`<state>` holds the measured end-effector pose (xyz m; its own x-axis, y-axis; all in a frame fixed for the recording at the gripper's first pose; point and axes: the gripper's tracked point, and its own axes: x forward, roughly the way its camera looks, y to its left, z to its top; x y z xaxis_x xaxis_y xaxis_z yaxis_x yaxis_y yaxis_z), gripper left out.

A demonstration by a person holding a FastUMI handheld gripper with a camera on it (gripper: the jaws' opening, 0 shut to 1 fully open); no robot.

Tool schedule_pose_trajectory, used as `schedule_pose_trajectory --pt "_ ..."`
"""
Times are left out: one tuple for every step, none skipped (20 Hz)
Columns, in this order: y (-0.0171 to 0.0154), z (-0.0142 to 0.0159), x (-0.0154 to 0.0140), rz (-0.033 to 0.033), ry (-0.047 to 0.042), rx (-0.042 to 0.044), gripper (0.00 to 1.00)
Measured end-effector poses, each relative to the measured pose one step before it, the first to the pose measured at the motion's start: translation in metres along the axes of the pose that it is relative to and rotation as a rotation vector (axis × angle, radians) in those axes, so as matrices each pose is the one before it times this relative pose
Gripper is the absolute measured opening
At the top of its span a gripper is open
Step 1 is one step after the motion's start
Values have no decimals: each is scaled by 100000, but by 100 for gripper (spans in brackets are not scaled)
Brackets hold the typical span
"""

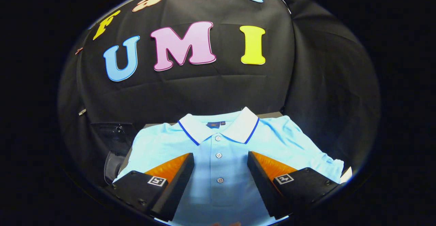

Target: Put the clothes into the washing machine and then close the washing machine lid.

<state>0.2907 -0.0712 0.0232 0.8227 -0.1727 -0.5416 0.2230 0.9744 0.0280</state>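
A light blue polo shirt (pixel 224 144) with a white collar edged in dark blue lies flat and spread out, its collar pointing away from me. My gripper (pixel 220 158) hovers open over the buttoned placket, with the row of buttons showing in the gap between the two fingers. Nothing is held. To the left of the shirt, past the left finger, stands a dark object with a rounded grey part (pixel 114 147), which may be the washing machine; I cannot tell whether its lid is up.
The shirt rests on a table whose bare far edge (pixel 272 114) peeks out behind the right shoulder. Black booth cloth (pixel 323 100) hangs close behind and to the right of the table.
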Motion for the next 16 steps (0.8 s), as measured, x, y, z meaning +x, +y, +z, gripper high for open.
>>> schedule_pose_trajectory --pt "-120 -718 -340 524 3930 1026 99" --pt "-165 831 209 504 -3025 1440 99" --pt "1 -209 -16 764 2104 2107 98" --pt "-255 252 239 -437 -394 794 98" --pt "-65 -178 228 -127 1291 112 96" --pt "1 77 146 -618 129 -2018 95" --pt "-14 -424 192 -1067 1498 -3350 95" --pt "-149 -23 -130 -1618 -24 -1845 95" --pt "8 -114 244 -1505 823 -1384 95" --pt "-25 79 -85 -801 -667 -1094 95" --pt "65 64 152 -171 310 127 95" --pt "19 117 -63 -28 151 716 95" --pt "-225 -89 51 -399 524 988 94" --pt "-270 61 -34 -673 229 1237 94" --pt "-207 31 90 -492 31 362 87" --pt "-34 -2 -35 424 150 734 84"
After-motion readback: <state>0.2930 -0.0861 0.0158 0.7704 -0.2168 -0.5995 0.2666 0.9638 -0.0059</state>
